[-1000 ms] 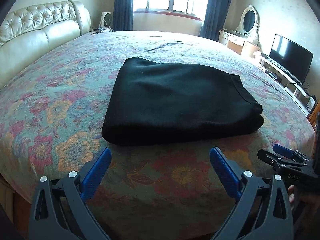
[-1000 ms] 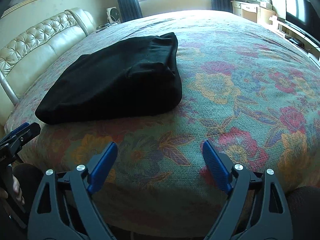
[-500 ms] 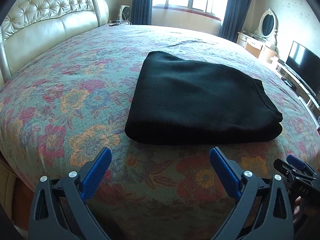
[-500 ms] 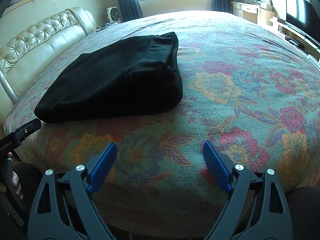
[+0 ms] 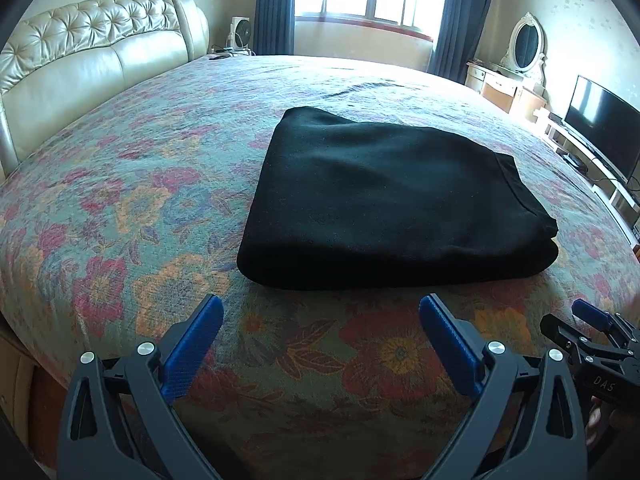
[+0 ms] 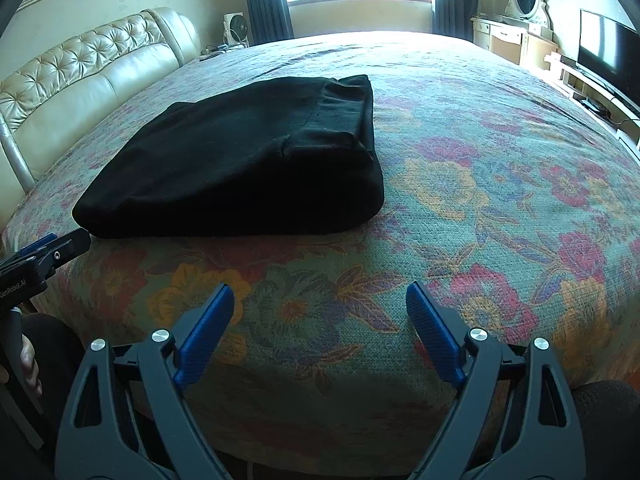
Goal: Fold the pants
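The pants [image 5: 384,196] lie folded into a thick black rectangle on the bed [image 5: 120,208], toward its near edge, on the floral cover. The left tongs [image 5: 320,336] hang spread wide above the bed's edge, just short of the pants, with nothing between their blue pads. The right tongs [image 6: 320,316] are likewise spread and empty, off the pants' right corner, over bare cover. Neither touches the pants. A headboard [image 5: 88,52] runs along the left; a TV [image 5: 600,128] stands at right.
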Tool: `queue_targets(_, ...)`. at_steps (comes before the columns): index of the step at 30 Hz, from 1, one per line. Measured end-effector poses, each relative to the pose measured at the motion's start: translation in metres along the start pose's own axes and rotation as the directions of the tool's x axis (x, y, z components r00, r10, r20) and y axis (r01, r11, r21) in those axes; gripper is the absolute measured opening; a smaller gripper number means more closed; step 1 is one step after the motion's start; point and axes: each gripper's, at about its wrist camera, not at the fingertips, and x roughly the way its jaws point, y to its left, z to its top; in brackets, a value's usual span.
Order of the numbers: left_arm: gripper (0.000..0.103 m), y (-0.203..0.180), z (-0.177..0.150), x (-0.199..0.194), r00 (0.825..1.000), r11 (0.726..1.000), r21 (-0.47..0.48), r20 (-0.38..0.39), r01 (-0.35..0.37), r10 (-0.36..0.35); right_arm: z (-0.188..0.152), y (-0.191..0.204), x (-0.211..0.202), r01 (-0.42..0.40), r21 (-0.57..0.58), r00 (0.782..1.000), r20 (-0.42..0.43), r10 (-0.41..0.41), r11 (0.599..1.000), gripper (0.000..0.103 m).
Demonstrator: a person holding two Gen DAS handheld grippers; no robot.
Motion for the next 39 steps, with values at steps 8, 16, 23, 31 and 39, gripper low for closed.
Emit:
queue_targets(8,0.098,-0.004,0.001,-0.002,1.0,1.0,0.007,0.009,-0.006,0.006,0.0,0.002,0.0,-0.005,-0.001,1.0,0.0,0.005,1.0,0.088)
queue_targets(16,0.098,-0.01,-0.002,-0.002,1.0,1.0,0.005,-0.017,-0.018,0.018,0.001,0.001,-0.001,-0.006,0.003,1.0,-0.002,0.006,1.0,0.088)
queue_targets(23,0.098,-0.012,-0.006,-0.002,0.997,0.997,0.035,-0.028,-0.066,0.067,0.001,0.001,-0.001,-0.01,0.005,1.0,-0.007,0.01,1.0,0.088)
queue_targets(31,0.098,-0.013,-0.009,-0.005,0.999,0.999,0.047,-0.023,0.024,-0.023,-0.001,0.002,0.001,-0.017,0.006,1.0,-0.019,0.017,1.0,0.088)
queue_targets(39,0.098,-0.017,-0.012,-0.014,0.997,0.995,0.058,0.012,-0.076,0.075,-0.003,0.001,0.002,-0.024,0.015,0.999,-0.027,0.025,1.0,0.088)
